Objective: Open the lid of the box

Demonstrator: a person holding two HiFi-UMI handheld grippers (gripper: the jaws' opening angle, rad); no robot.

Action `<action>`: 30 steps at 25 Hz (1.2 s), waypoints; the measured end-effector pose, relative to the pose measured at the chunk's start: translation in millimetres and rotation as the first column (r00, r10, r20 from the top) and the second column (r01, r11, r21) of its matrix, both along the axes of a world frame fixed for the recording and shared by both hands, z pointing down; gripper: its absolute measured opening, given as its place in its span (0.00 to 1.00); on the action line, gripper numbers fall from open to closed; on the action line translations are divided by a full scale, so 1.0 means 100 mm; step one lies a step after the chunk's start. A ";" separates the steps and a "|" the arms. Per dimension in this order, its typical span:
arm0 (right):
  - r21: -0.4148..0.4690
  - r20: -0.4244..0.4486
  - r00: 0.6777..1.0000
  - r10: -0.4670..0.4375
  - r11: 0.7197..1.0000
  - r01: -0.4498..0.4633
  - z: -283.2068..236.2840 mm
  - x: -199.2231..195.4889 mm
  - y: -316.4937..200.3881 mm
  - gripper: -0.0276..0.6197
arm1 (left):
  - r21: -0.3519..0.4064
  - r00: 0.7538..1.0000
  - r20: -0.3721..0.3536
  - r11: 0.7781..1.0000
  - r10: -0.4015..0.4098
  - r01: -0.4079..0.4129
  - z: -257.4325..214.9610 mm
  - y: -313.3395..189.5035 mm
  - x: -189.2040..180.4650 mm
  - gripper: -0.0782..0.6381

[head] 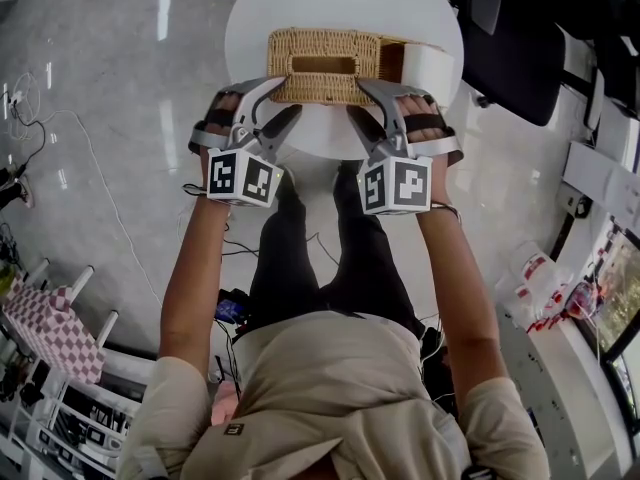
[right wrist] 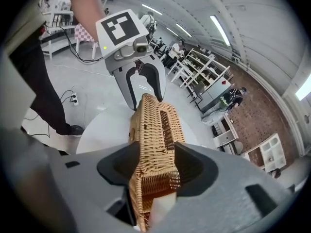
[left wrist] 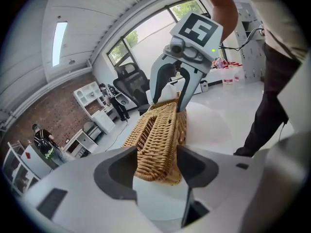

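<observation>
A woven wicker box [head: 330, 88] with a slot in its lid lies on a round white table [head: 340, 3]. A white part [head: 428, 68] shows at its right end. My left gripper [head: 285, 96] straddles the left end and my right gripper [head: 358, 98] the right end. In the left gripper view the wicker end [left wrist: 160, 144] sits between my left gripper's [left wrist: 156, 166] wide-spread jaws, with the right gripper [left wrist: 168, 103] at the far end. The right gripper view mirrors this: wicker [right wrist: 153, 130] between my right gripper's [right wrist: 153, 166] spread jaws, left gripper [right wrist: 146, 101] beyond. Neither pair visibly presses.
A black office chair [head: 515, 43] stands right behind the table. Cables [head: 100, 198] trail over the floor at left. A checked cloth [head: 55, 333] and shelving sit at lower left, a counter with bottles [head: 545, 298] at right. The person's legs are under the table's near edge.
</observation>
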State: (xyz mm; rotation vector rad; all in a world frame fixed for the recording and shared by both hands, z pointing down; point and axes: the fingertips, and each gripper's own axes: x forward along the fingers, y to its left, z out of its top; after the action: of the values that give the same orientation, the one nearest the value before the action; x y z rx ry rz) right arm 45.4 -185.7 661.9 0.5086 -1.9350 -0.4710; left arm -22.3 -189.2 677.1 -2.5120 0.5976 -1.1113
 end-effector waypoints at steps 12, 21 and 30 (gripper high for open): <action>0.049 0.038 0.999 0.006 0.999 -0.008 -0.38 0.01 -0.10 0.37 | 0.082 0.997 -0.064 0.996 0.038 -0.033 -0.45 -0.07 0.07 0.34; 0.081 0.065 0.998 0.011 0.997 -0.016 -0.65 0.03 -0.29 0.36 | 0.106 0.998 -0.061 0.994 0.033 -0.027 -0.64 -0.21 0.10 0.22; 0.075 0.074 0.997 -0.004 0.997 -0.001 -0.80 -0.02 -0.41 0.30 | 0.121 0.998 -0.063 0.993 0.016 -0.008 -0.89 -0.45 0.10 0.21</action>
State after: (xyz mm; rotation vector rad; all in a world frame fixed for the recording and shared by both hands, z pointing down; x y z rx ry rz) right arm 43.4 -226.5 581.8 0.5802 -1.9944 -0.5336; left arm -12.8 -233.7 588.0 -2.4509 0.6462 -0.9639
